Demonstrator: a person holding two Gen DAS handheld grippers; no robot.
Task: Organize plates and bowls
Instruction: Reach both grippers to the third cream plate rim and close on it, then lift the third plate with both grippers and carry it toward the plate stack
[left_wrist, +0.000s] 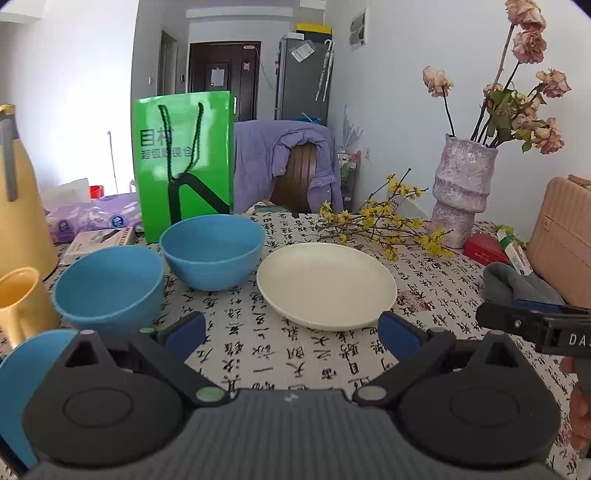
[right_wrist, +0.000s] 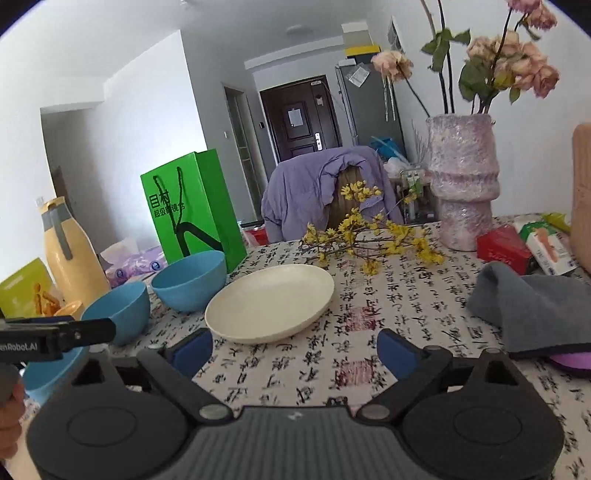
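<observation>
At the bottom of the left wrist view our left gripper (left_wrist: 291, 328) has its blue pads (left_wrist: 186, 328) spread wide with nothing between them, poised over the tablecloth (left_wrist: 424, 280) printed with black calligraphy. In the right wrist view our right gripper (right_wrist: 295, 349) is likewise spread wide and empty, low over the same cloth. Each tool shows at the edge of the other's view: the right one pokes in at the right edge of the left view, the left one at the left edge of the right view. Just beyond both sets of pads, in mid-frame, lies the cream plate (left_wrist: 327, 284), empty and flat on the cloth. At the lower left of the left view a blue dish (left_wrist: 18, 384) is partly hidden behind our gripper. Past it sits a near bowl (left_wrist: 109, 286), and just beside that, further back, a far bowl (left_wrist: 213, 256), both blue, upright and empty; the far bowl stands close to the plate's left rim. A yellow cup (left_wrist: 18, 302) is at the left edge. A grey cloth (right_wrist: 532, 306) lies at the right of the right view. Behind the plate we see yellow blossom twigs (left_wrist: 384, 221), then a green bag (left_wrist: 183, 162) at upper left and a vase (left_wrist: 461, 192) of dried roses at upper right.
</observation>
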